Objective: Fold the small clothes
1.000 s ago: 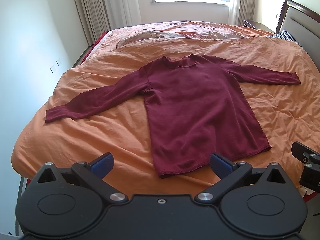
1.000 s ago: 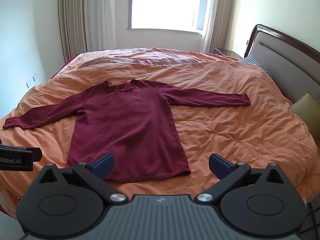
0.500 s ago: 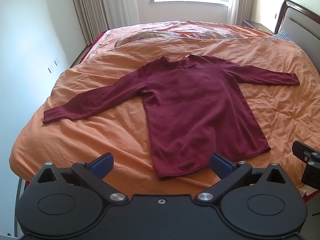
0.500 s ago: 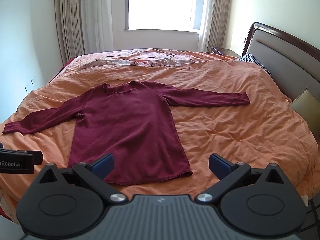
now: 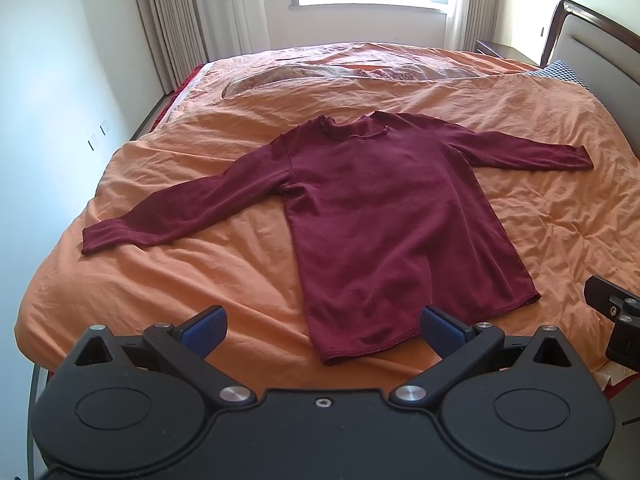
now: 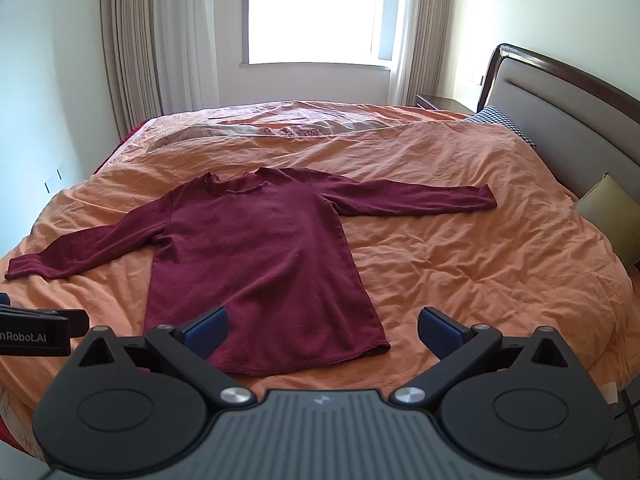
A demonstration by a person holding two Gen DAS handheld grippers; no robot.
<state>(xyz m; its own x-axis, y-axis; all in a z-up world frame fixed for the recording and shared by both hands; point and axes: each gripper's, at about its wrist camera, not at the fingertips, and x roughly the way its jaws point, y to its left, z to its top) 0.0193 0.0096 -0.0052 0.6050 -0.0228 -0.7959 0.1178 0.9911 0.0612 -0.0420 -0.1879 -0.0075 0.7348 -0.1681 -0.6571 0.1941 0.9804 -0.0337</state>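
A dark red long-sleeved shirt [image 5: 380,216] [image 6: 256,256] lies flat and face up on the orange bed cover [image 5: 224,272] [image 6: 460,264], both sleeves spread out, hem toward me. My left gripper [image 5: 322,326] hovers open just before the hem's left corner, with nothing between its blue fingers. Over the hem's right part, my right gripper [image 6: 322,326] is open and holds nothing; its left pad overlaps the hem in view. Each gripper's body shows at the edge of the other's view.
The bed's near edge runs under both grippers. A padded headboard [image 6: 568,120] with a checked pillow [image 6: 500,124] and a yellow cushion [image 6: 612,212] is on the right. A window [image 6: 316,12] with curtains is at the back. A white wall [image 5: 44,120] runs along the left.
Both views have shifted slightly: the cameras moved back and up a little, so the shirt sits somewhat farther off. Both grippers stayed open. The shirt has not moved.
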